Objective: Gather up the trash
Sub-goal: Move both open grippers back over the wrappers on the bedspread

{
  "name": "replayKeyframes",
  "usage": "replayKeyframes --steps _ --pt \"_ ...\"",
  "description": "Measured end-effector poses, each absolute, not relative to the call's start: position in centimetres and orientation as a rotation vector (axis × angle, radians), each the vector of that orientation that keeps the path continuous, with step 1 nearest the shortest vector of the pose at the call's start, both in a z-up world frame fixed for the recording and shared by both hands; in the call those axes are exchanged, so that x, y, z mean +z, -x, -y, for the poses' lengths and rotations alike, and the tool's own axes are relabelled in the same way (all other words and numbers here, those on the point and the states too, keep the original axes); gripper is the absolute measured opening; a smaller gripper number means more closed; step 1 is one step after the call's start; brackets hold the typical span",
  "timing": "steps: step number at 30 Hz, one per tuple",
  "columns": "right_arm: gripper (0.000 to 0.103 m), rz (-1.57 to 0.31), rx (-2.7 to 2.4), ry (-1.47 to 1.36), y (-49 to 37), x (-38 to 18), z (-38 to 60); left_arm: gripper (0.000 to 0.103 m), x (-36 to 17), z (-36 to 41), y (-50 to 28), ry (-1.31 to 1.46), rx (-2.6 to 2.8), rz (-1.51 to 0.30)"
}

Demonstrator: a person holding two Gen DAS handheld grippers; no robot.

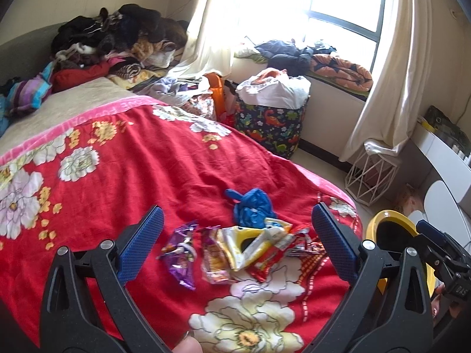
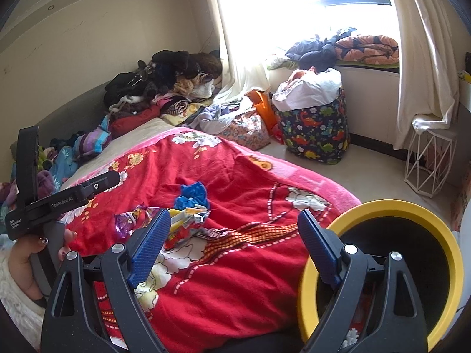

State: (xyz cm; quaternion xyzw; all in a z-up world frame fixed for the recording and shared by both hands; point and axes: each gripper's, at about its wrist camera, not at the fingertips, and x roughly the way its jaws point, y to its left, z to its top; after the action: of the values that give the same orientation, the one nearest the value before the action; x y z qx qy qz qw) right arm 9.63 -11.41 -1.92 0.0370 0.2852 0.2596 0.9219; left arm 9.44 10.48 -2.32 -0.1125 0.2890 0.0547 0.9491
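Several snack wrappers lie in a heap on the red flowered blanket: a purple wrapper, a yellow and white wrapper, a red wrapper. A crumpled blue bag lies just behind them. My left gripper hangs open just above the heap, nothing between its fingers. In the right wrist view the wrappers and blue bag sit left of centre. My right gripper is open and empty over the blanket. A yellow-rimmed black bin stands beside the bed at right, also the bin in the left wrist view.
Piled clothes cover the bed's head end. A dinosaur-print hamper stuffed with laundry and a white wire stand occupy the floor by the curtained window. A white desk and chair lie at far right. A person's hand holds the left gripper.
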Motion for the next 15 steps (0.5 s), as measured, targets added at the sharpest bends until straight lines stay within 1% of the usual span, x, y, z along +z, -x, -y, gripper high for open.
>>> replayKeyframes --steps 11,15 --pt "0.085 -0.69 0.608 -0.059 -12.6 -4.2 6.8 0.092 -4.9 -14.2 -9.1 0.302 0.164 -0.648" --pt "0.085 -0.723 0.627 -0.037 -13.6 -5.2 5.4 0.085 -6.2 -14.9 -9.3 0.325 0.166 -0.683"
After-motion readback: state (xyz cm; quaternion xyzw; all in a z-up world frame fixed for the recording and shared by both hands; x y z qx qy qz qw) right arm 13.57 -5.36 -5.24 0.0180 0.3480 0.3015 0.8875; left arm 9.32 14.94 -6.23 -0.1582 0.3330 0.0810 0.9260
